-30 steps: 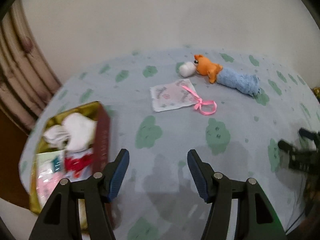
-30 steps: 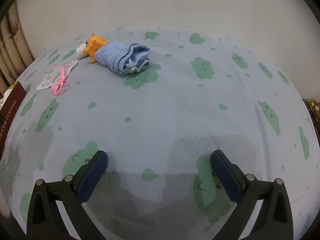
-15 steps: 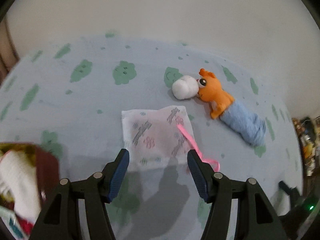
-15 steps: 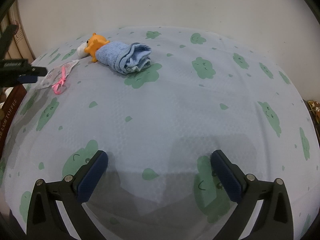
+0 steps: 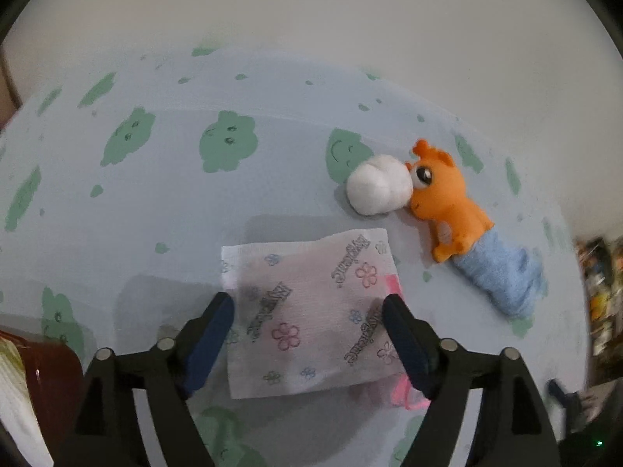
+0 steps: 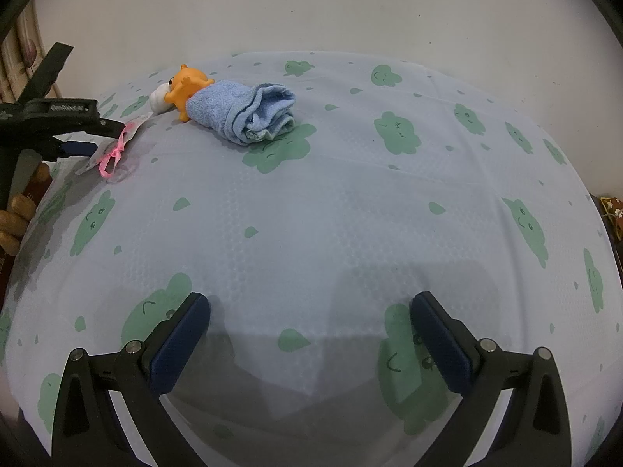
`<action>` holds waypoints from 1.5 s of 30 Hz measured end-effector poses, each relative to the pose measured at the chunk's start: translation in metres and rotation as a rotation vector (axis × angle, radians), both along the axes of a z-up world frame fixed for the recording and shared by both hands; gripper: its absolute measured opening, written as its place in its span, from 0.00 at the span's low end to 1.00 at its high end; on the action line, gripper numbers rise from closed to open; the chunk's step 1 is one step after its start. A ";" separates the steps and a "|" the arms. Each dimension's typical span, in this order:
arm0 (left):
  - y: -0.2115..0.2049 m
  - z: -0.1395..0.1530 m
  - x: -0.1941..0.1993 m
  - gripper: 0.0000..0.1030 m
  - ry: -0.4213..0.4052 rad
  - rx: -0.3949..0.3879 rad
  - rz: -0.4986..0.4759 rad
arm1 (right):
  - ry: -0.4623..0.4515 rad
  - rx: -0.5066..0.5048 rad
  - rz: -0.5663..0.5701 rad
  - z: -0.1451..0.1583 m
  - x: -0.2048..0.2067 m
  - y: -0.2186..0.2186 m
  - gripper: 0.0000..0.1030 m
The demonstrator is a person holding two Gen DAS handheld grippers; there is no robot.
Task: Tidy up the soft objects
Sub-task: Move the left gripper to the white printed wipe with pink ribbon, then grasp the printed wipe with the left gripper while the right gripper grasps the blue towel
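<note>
Our left gripper [image 5: 309,329] points steeply down at the lower middle of its frame, jaws opening. Our right gripper [image 6: 311,327] sits lower middle too, jaws spread wide, gripping nothing.

A bed [image 6: 350,214] covered with a pale blue sheet printed with green cloud faces carries everything. An orange toy animal [image 5: 444,198] lies on the sheet, and the other things are placed around it. A white soft ball [image 5: 377,185] touches its face. A rolled blue towel [image 5: 502,278] wraps its lower body. A white printed packet [image 5: 311,311] with a pink ribbon [image 6: 115,155] lies flat near it — on the ball's side, apart from the toy.
</note>
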State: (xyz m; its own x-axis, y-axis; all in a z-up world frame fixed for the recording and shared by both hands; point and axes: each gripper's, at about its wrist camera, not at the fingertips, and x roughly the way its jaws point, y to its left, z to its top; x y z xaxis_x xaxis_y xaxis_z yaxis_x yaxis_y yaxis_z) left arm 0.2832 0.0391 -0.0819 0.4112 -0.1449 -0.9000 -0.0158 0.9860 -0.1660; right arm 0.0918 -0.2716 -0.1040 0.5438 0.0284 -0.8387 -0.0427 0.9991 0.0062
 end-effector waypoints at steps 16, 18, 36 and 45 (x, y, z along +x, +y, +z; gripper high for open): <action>-0.038 0.008 -0.047 0.23 -0.064 0.134 -0.085 | 0.000 0.001 0.001 0.001 0.000 0.000 1.00; -0.036 0.011 -0.062 0.23 -0.074 0.090 -0.065 | 0.000 0.001 0.001 0.001 0.000 0.000 1.00; -0.054 0.043 -0.176 0.23 -0.124 -0.028 -0.109 | -0.008 0.068 0.133 0.019 0.010 0.005 1.00; -0.041 0.047 -0.194 0.24 -0.108 -0.067 -0.099 | -0.058 -0.053 0.392 0.060 0.096 0.037 0.96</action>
